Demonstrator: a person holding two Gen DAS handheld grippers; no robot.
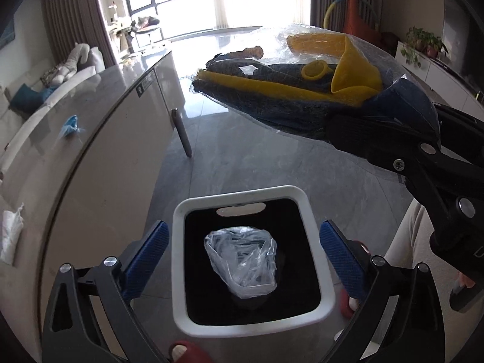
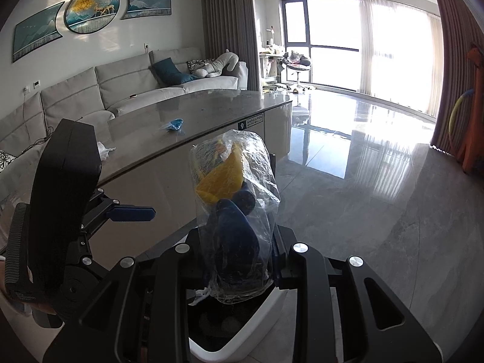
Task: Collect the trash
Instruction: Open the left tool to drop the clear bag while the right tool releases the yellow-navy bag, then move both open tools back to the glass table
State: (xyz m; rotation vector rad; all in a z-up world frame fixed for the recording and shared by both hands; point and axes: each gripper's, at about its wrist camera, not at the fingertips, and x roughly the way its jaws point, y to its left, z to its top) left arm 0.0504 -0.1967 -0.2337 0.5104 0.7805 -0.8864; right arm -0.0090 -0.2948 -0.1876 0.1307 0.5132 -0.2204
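A white-rimmed trash bin [image 1: 314, 242] with a black inside stands on the floor below my left gripper [image 1: 243, 252], which is open and empty. A crumpled clear plastic bag [image 1: 242, 264] lies in the bin. My right gripper [image 2: 234, 242] is shut on a clear plastic bag of yellow and dark blue stuff [image 2: 233, 187], held above the bin's rim [image 2: 242, 337]; the bag shows in the left wrist view [image 1: 302, 81] at the upper right. A blue wrapper [image 1: 69, 125] and a white tissue [image 1: 10, 233] lie on the grey table.
The grey table [image 2: 211, 106] stands left of the bin, with the blue wrapper [image 2: 174, 124] and clear plastic scrap [image 2: 104, 151] on it. A grey sofa [image 2: 121, 87] is behind. Glossy tiled floor [image 2: 363, 166] spreads right. The person's red slippers [image 1: 187, 351] are by the bin.
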